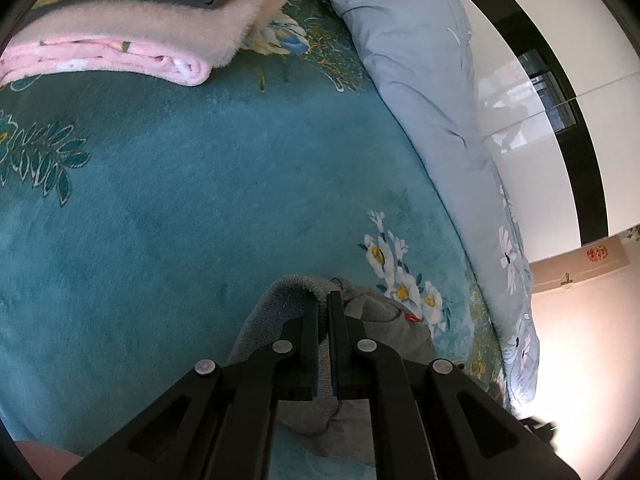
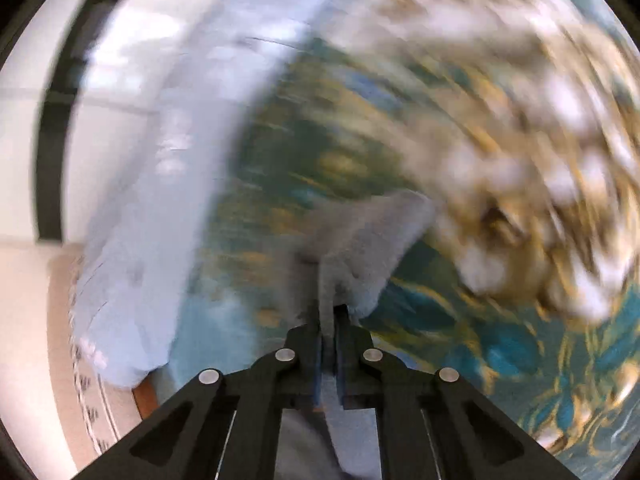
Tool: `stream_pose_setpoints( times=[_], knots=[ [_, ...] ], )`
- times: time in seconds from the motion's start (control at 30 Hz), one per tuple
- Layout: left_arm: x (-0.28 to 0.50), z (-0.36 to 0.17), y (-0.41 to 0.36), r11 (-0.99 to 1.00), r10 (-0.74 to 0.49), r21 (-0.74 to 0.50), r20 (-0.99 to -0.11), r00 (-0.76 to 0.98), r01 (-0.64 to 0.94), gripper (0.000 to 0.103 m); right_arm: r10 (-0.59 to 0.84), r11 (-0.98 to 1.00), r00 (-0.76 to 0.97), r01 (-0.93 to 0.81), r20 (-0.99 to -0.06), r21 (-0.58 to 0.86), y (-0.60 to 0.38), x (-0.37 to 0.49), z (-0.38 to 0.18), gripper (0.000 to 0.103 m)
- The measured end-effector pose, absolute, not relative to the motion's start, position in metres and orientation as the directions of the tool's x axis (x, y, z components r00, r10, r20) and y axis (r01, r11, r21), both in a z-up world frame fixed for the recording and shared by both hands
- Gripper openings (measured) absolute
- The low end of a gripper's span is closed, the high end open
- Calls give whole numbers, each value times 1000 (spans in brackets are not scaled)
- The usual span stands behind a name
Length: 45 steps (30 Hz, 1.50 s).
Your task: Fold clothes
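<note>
Left wrist: grey garment point(image 1: 298, 292) in hand-held gripper point(image 1: 324, 300)

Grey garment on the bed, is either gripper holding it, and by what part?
Both are. The left gripper is shut on a ribbed edge of the grey garment; the right gripper is shut on another bit of its fabric, too blurred to name.

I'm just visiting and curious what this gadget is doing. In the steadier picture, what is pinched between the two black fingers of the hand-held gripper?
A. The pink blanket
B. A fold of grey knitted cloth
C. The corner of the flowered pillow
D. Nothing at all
B: the left hand-held gripper is shut on a fold of the grey garment, while the pink blanket lies far off in a folded stack.
</note>
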<state>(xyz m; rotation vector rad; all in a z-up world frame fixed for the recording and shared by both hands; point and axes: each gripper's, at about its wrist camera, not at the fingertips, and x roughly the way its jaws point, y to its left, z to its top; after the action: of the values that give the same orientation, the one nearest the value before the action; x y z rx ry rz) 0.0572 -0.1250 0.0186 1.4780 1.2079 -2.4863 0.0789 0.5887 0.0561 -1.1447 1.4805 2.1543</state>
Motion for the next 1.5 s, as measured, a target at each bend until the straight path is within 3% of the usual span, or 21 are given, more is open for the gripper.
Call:
stream_pose_setpoints(
  times=[0.1, 0.2, 0.3, 0.4, 0.53, 0.83, 1.07, 1.17, 1.2, 1.3, 1.37, 1.5],
  knots=[
    [56, 21, -122, -709, 359, -613, -739, -570, 348, 3, -124, -539, -757, -492, -642, 684, 600, 75, 126, 5],
    [54, 22, -119, -718, 359, -612, -733, -578, 331, 3, -18, -564, -827, -455, -562, 689, 622, 92, 159, 5],
    [47, 22, -115, -736, 357, -597, -743, -566, 319, 3, 44, -544, -779, -544, -625, 639, 638, 102, 137, 5],
    [39, 23, -113, -748, 350, -580, -758, -550, 323, 3, 9, -472, -672, -655, -740, 590, 643, 106, 79, 5],
    [27, 28, -111, -769, 340, -555, -776, -532, 317, 3, -24, -422, -565, -742, -825, 521, 639, 120, 23, 5],
    [-17, 77, -101, -792, 347, -576, -699, -626, 204, 3, 64, -463, -628, -707, -775, 535, 645, 120, 69, 5],
    [-35, 32, -99, -846, 288, -453, -833, -473, 282, 4, 33, -470, -534, -754, -845, 458, 634, 121, 39, 8],
    [-27, 17, -110, -813, 311, -479, -838, -449, 331, 4, 14, -459, -510, -767, -860, 448, 630, 124, 27, 9],
    [-22, 14, -115, -792, 328, -501, -831, -448, 349, 6, 9, -454, -508, -770, -861, 449, 630, 125, 27, 14],
    [-6, 17, -128, -741, 354, -555, -802, -481, 379, 17, -11, -448, -539, -751, -843, 486, 627, 130, 32, 46],
    [12, 21, -134, -710, 370, -594, -772, -517, 378, 33, -18, -480, -551, -727, -834, 491, 619, 135, 40, 49],
    [44, 16, -137, -689, 353, -592, -778, -519, 418, 38, -34, -561, -546, -682, -837, 469, 593, 150, 48, 50]
  ],
)
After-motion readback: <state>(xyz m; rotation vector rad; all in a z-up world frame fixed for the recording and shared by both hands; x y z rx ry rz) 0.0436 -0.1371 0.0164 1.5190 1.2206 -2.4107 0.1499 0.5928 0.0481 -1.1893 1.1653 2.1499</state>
